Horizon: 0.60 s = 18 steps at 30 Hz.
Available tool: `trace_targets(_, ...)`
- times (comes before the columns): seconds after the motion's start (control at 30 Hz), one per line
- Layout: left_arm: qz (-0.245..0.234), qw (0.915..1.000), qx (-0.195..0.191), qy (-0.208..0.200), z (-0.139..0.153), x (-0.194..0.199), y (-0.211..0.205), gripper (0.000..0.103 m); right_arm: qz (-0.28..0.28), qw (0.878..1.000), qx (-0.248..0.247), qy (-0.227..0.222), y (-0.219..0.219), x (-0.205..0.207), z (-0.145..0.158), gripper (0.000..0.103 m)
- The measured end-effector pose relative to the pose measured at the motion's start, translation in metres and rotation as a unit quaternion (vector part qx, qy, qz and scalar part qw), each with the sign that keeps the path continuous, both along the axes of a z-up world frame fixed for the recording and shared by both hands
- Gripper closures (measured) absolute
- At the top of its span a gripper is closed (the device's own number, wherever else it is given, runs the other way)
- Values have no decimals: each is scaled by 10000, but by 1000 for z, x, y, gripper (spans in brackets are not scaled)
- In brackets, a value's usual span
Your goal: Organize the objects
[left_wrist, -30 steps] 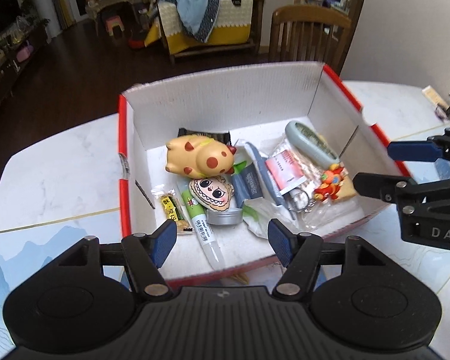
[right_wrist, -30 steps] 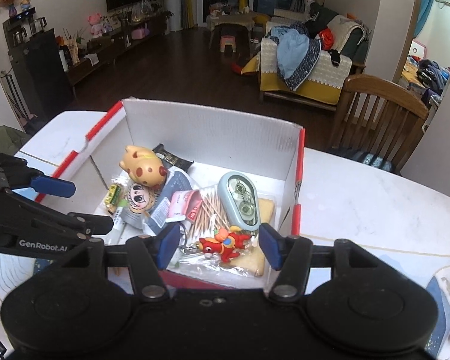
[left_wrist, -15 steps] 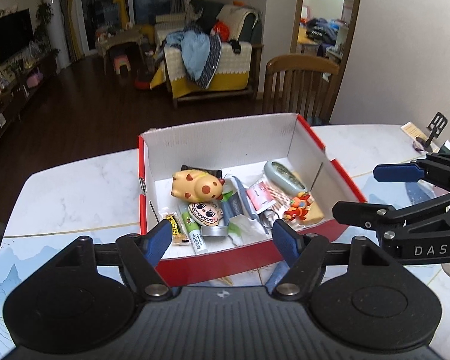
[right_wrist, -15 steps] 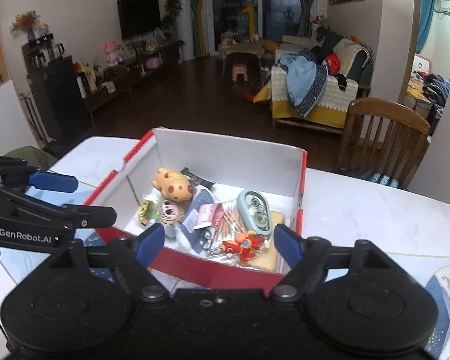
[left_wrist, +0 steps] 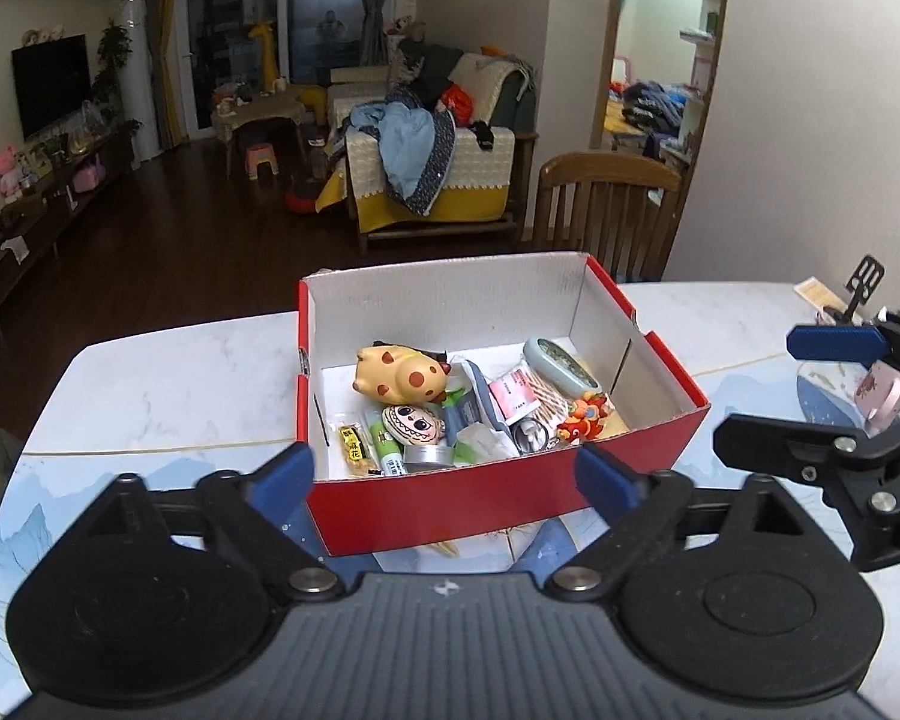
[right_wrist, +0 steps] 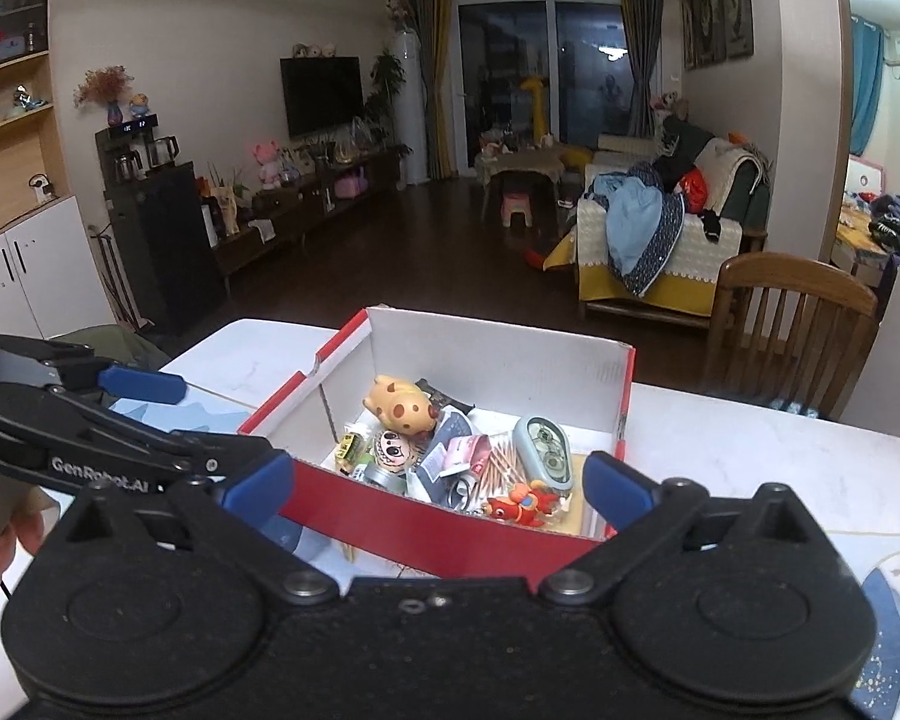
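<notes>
The red cardboard box with white inner walls (left_wrist: 498,498) sits on the pale marble-patterned table (left_wrist: 168,384), its open top facing up, so everything gathered into it stays together and in plain sight. Inside lies a loose heap: a yellow pig-shaped toy with brown spots (left_wrist: 399,375) leans against the back, a round cartoon-face badge (left_wrist: 411,423) rests just in front of it, a grey-green oval case (left_wrist: 561,363) lies along the right wall, and a small red dragon charm (left_wrist: 582,420) sits at the near right corner beside a packet of cotton swabs (left_wrist: 537,399). They overlap, which suggests they were dropped in rather than arranged.

Both tools hang back from the box, on the near side. The left gripper (left_wrist: 444,471) has just been opening its jaws, which stand wide with nothing gripped; the box's front wall merely shows through the gap. The right gripper (right_wrist: 438,483) has likewise just been spreading its 2 jaws wide and carries nothing. Each appears side-on in the other's view, flanking the box. With both tools empty and clear, the sorting looks largely finished.
</notes>
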<state>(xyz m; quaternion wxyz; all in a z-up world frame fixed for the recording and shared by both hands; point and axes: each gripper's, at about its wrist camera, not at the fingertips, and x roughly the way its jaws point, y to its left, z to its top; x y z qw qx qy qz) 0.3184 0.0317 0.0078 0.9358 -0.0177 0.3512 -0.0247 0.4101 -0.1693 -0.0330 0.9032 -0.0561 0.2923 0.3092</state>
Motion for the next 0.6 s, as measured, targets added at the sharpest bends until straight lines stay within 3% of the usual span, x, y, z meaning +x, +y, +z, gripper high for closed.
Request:
trace_targets(0.27,73,9996,-155,-207,9,-21,-3,1,-8,9999,118,-65,-10,-18,2,0)
trace_targets(0.6,62,9992,-30,-391,14,-44,-15,1,-43,9996,242,-162,-21,-40,5,0)
